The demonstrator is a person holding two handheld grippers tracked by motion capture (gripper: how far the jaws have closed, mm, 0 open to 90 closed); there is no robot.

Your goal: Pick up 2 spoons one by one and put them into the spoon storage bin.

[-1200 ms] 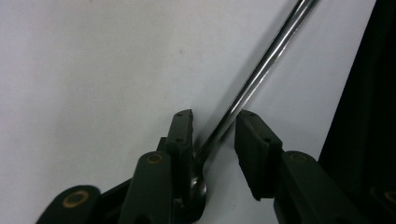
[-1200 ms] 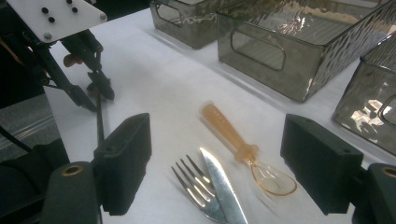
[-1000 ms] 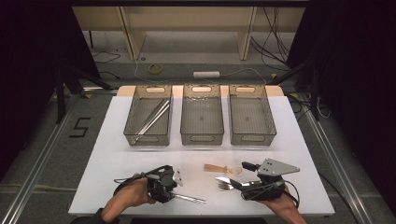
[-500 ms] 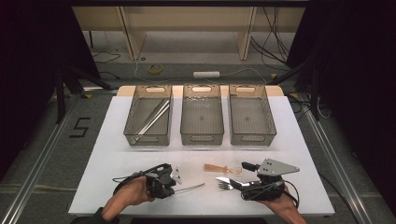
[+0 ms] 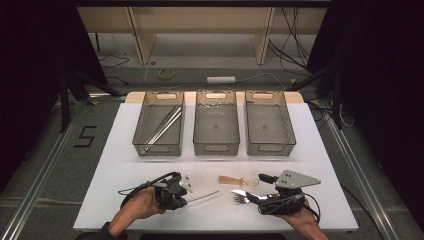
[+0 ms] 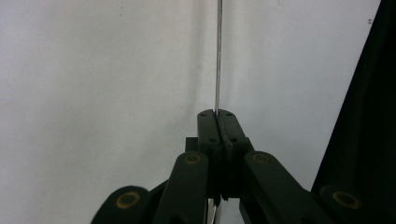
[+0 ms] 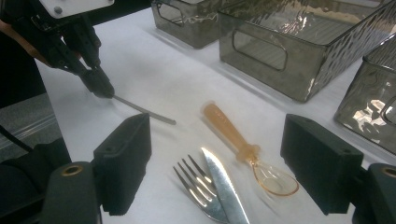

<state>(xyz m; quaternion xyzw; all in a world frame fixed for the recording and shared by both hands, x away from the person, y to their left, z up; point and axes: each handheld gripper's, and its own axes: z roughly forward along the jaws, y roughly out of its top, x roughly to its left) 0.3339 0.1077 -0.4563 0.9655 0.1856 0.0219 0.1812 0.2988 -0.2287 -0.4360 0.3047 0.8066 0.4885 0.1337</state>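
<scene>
Pinching thin metal rod point(image 5: 202, 196), left gripper point(image 5: 184, 199) fingers closed.

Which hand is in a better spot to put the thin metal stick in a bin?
Left, probably: the left tool is already shut on the thin metal stick; the right tool is open over the fork and knife.

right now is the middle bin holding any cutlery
No, the middle bin shows a bare bottom, while the metal sticks lie in the left bin.

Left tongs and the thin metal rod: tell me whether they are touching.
Touching. In the left gripper view the left tongs are closed on the thin metal rod, which rises straight from between the pressed tips.
</scene>
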